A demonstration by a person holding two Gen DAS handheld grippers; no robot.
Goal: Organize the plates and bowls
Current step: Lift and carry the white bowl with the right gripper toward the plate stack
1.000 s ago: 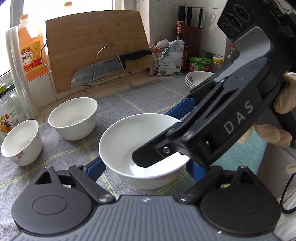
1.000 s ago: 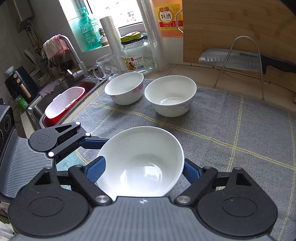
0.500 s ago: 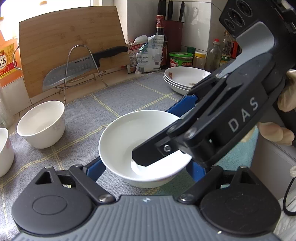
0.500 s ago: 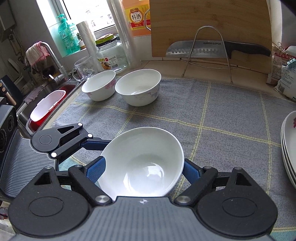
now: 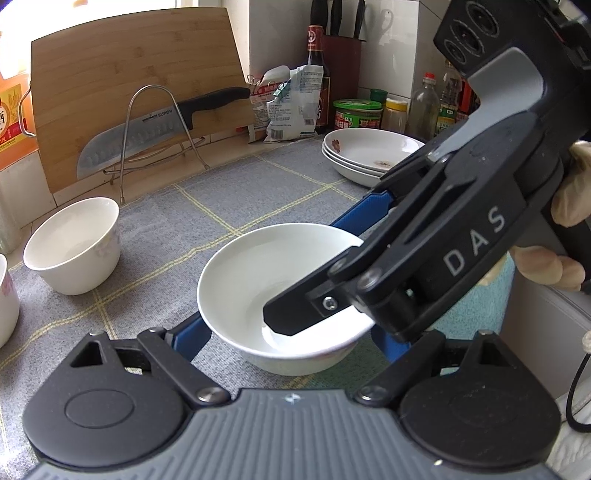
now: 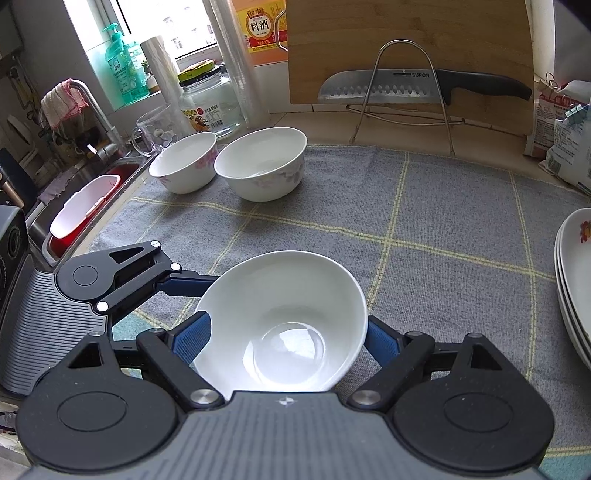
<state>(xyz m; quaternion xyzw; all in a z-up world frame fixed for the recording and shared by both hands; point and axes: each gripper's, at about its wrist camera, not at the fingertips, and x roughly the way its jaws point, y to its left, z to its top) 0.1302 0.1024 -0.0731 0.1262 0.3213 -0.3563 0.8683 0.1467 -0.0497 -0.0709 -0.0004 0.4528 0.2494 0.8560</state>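
Note:
A white bowl [image 5: 258,280] sits between the blue pads of both grippers, over the grey checked cloth [image 6: 424,214]. My left gripper [image 5: 291,332] is shut on its sides. My right gripper [image 6: 284,339] is also shut on the same bowl [image 6: 288,332], which tilts toward its camera; its black body crosses the bowl in the left wrist view. Two more white bowls [image 6: 260,162] [image 6: 184,160] stand side by side at the far left of the cloth. A stack of white flowered plates [image 5: 369,153] rests at the right, also in the right wrist view [image 6: 576,280].
A bamboo cutting board [image 6: 406,44] and a knife [image 6: 406,86] on a wire rack stand at the back. A glass jar [image 6: 210,99], cooking wine bottle [image 6: 262,29] and sink [image 6: 88,199] are at the left. Bags, jars and sauce bottles [image 5: 317,74] line the back right.
Both grippers and the bowl have shifted right along the cloth; the plate stack has come closer, and the two other bowls have receded to the left.

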